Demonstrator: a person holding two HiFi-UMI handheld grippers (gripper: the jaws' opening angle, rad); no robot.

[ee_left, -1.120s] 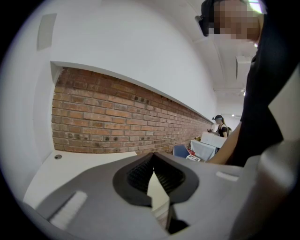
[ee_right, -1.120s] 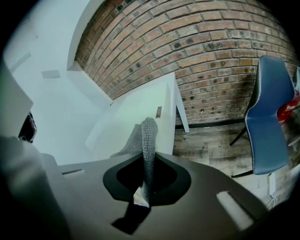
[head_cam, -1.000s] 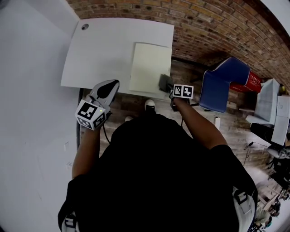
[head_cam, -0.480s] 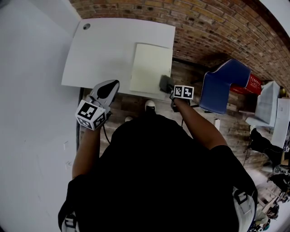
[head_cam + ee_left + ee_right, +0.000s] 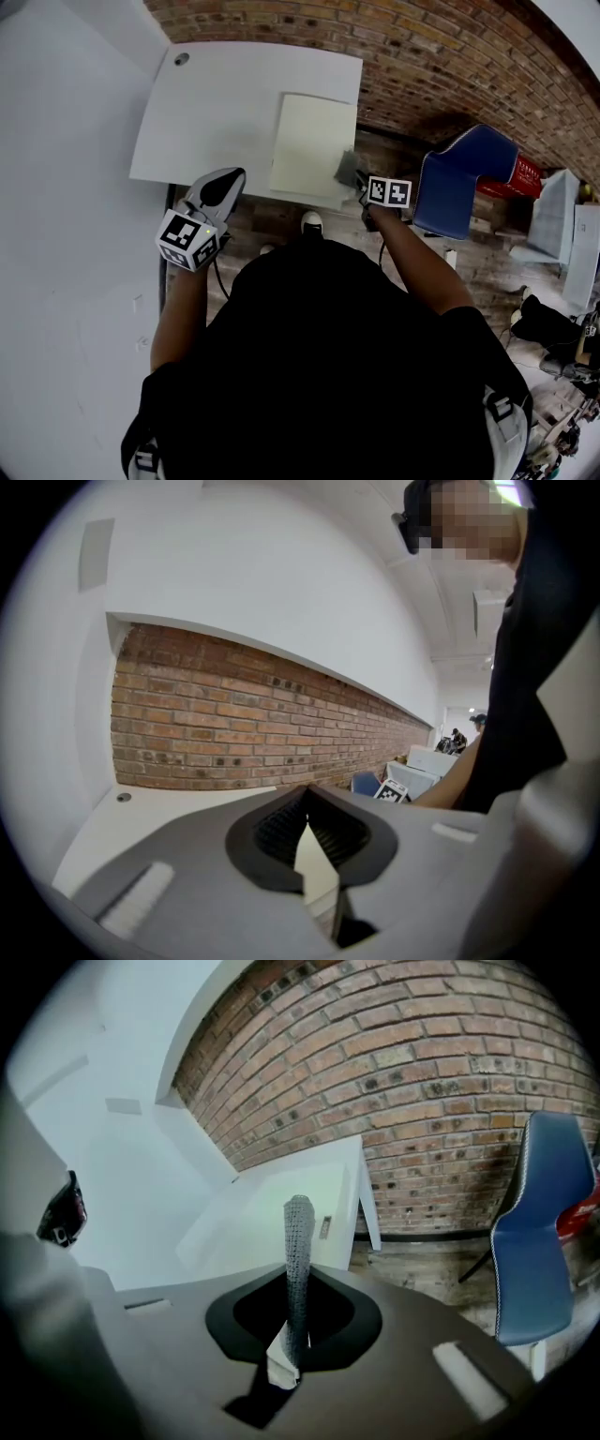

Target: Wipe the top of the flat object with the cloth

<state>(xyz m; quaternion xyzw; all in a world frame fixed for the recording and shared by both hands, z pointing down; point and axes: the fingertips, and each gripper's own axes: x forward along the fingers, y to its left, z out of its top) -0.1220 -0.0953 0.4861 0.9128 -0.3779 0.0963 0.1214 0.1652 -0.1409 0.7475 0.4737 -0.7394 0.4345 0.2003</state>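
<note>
Pinching the cloth (image 5: 345, 168), the right tongs (image 5: 294, 1349) sit at the flat object's (image 5: 310, 141) near edge; left tongs (image 5: 308, 810) pressed together, empty

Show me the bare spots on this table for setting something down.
Bare: the white rectangular table left of the pale yellow flat sheet, from the round grommet at the far corner to the near edge. Crowded: the sheet's near right corner, where the right gripper holds the grey mesh cloth.
</note>
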